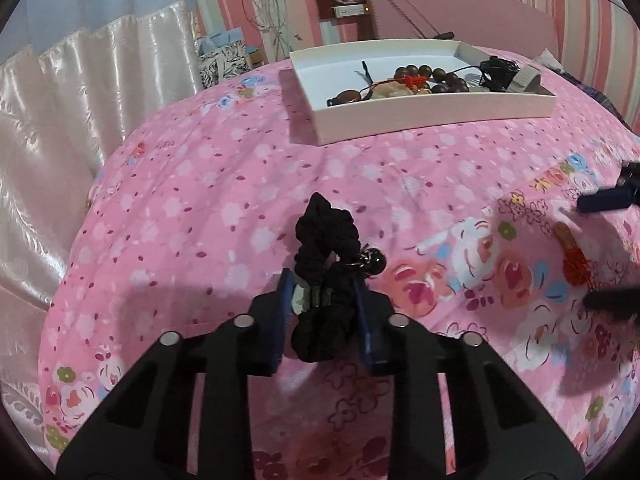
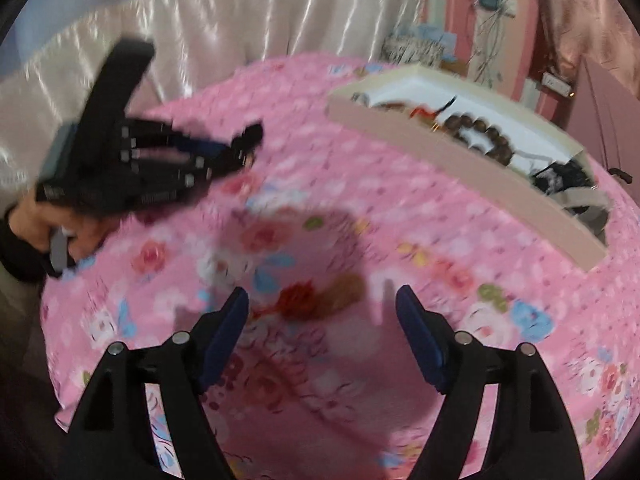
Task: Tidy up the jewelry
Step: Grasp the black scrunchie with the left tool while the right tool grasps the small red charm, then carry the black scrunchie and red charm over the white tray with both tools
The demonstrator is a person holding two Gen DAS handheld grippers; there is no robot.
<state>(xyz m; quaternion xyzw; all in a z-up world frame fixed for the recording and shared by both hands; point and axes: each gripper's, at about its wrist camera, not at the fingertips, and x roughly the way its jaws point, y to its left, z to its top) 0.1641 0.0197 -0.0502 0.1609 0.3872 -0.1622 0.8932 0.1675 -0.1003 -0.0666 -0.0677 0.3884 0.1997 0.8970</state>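
Note:
My left gripper [image 1: 322, 286] is shut on a black braided cord necklace [image 1: 324, 240] with a small dark bead, held above the pink floral bedspread [image 1: 200, 200]. It also shows in the right wrist view [image 2: 244, 144], far left. My right gripper [image 2: 322, 300] is open just above a red-and-tan knotted pendant [image 2: 320, 294] lying on the bedspread; that pendant also shows in the left wrist view [image 1: 570, 258]. A white shallow box [image 1: 440, 110] at the back holds brown wooden beads [image 1: 416, 76], a red cord piece and black cords.
A shiny cream curtain [image 1: 80, 120] hangs to the left of the bed. A pink headboard [image 1: 460, 12] and striped wall stand behind the box. The box also shows in the right wrist view [image 2: 460, 168], upper right.

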